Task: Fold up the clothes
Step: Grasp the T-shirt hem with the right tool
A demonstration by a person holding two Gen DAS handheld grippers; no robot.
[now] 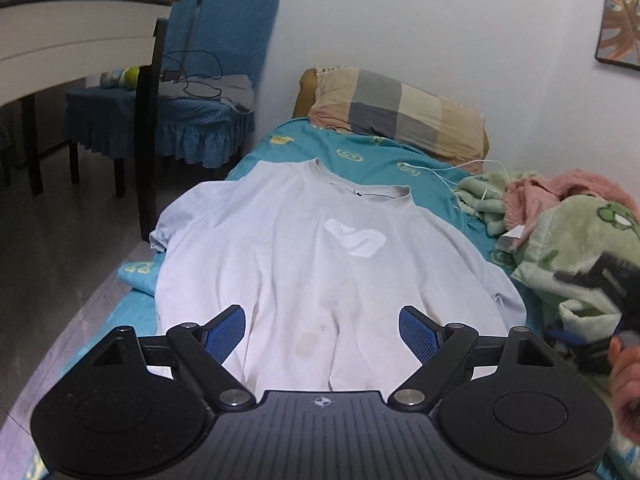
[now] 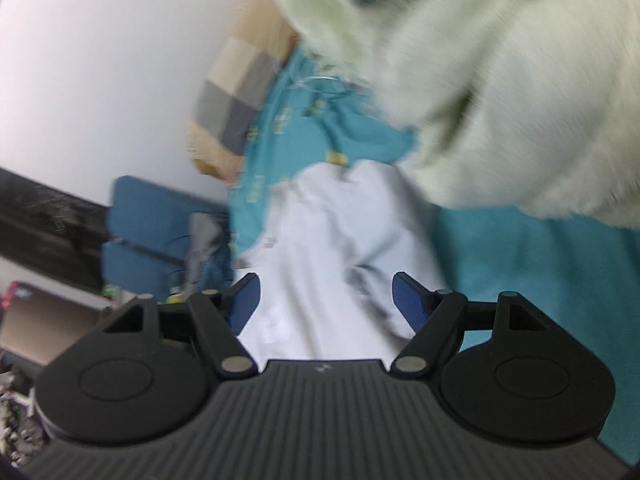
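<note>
Flat white tee [image 1: 280, 248] w/ smooth logo

A white wall [image 1: 420, 20] rose behind the bed [image 1: 372, 160], a framed leaf picture [image 1: 620, 20] hung at its right, and blue-covered chairs [image 1: 208, 80] stood on grey floor [image 1: 60, 240] beside the bed's left edge.

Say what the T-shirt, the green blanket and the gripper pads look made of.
T-shirt: thin matte knit, likely cotton; soft wrinkles.
Green blanket: plush fleece; fuzzy, lumpy nap.
Left gripper pads: blue, finely textured, probably rubber.
</note>
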